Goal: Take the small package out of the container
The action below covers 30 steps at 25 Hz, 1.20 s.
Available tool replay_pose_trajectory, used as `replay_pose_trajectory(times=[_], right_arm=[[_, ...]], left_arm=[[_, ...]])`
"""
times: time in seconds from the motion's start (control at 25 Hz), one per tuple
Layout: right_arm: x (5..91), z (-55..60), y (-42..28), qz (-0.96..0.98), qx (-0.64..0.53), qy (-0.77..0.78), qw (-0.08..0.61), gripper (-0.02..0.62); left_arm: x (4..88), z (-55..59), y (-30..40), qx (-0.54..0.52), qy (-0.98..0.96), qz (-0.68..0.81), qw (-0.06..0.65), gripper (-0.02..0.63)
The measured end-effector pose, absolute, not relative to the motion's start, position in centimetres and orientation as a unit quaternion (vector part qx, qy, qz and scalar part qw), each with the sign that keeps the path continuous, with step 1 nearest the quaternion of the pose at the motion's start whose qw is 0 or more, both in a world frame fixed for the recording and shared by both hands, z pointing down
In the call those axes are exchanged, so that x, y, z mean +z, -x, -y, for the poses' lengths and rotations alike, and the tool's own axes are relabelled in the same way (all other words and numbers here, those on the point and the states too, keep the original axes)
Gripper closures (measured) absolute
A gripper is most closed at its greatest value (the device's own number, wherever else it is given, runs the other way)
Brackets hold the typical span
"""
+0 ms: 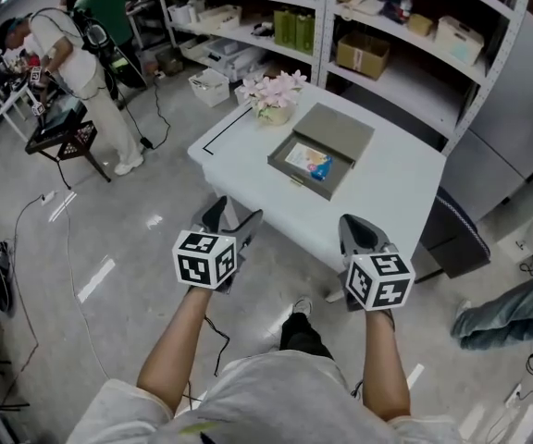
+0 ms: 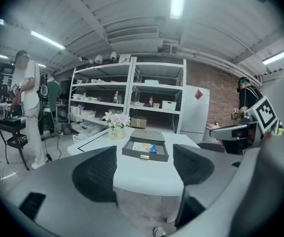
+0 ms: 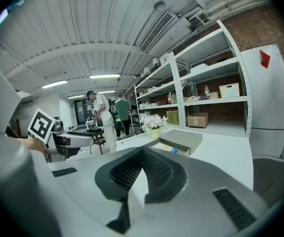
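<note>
Task not begun; small package [image 1: 309,162] lies in open box [image 1: 297,179] on table [image 1: 396,192], 12 o'clock from both grippers, well apart; left gripper [image 1: 234,213] jaws apart, empty; right gripper [image 1: 354,222] jaws together, empty; reach, grasp, lift-out remain.

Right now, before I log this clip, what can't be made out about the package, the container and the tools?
- small package: too small in every view; its print and exact shape are unreadable.
- container: in the left gripper view its front wall hides part of the inside floor.
- right tool: the head view shows its jaws as one dark shape; only the right gripper view shows them together.
</note>
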State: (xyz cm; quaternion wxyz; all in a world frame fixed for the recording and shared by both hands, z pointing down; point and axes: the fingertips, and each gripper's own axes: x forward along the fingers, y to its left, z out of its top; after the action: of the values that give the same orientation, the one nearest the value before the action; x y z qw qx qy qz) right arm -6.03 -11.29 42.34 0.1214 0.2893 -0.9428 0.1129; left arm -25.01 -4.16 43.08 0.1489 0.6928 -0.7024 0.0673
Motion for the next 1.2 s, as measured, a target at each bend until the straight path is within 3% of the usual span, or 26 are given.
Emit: replay_pose_trajectory(times=[0.48,1.2], right_arm=[[43.2,21.2,8.8,0.939,0.125,-0.296,0.121,0.589],[43.8,33.9,10.4,0.938,0.138,-0.294,0.12,0.589]], left_arm=[[43.8,16.1,25.2,0.147,-0.749,0.636,0.112,0.196],[50.7,30.3,21.7,0.396,-0.81,0.429,0.052,0.144]])
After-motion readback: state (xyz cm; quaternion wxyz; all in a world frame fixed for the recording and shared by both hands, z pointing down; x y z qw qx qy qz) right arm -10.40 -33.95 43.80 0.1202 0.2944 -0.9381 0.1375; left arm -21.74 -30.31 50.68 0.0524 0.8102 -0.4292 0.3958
